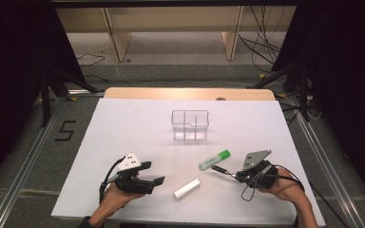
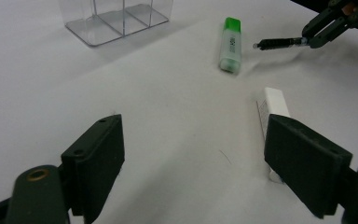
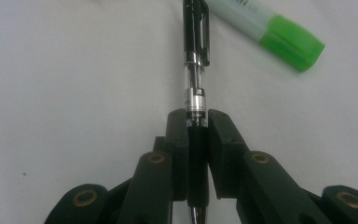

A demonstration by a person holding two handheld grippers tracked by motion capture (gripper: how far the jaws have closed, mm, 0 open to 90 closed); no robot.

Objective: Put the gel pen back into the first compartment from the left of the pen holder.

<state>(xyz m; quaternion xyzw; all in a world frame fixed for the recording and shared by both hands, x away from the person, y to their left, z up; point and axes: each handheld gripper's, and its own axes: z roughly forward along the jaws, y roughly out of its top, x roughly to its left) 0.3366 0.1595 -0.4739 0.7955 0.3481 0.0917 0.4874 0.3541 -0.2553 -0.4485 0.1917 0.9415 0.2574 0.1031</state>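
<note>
Nearest the person, the right hand-held gripper (image 3: pixel 196 122) has its two black jaws clamped tight on a black pen (image 3: pixel 196 60), gripping it at the barrel just behind the silver ring, with the clip end pointing away toward the far left of the desk (image 1: pixel 138 118). In the high view the pen (image 1: pixel 220 169) sits low over the white surface at the near right, just beside a green-capped highlighter (image 1: pixel 214 159), the two close but seemingly not touching. Judging by its looks, the pen is light, stiff and smooth, so it should lift with no effort but could swivel or slide in the pads if held by one end; the present hold near mid-barrel seems sound, and the metal clip is best left outside the jaws. At the near left, the left hand-held gripper (image 2: pixel 193 154) rests with its jaws spread wide and nothing between them, though a white eraser-like block (image 2: pixel 274 105) lies just ahead of its right jaw. Farther off, at mid-desk, stands a clear divided organizer (image 1: pixel 190 124), upright and apparently empty; its narrow compartments would want the pen tipped upright before it goes in, a likely spot for a snag.
</note>
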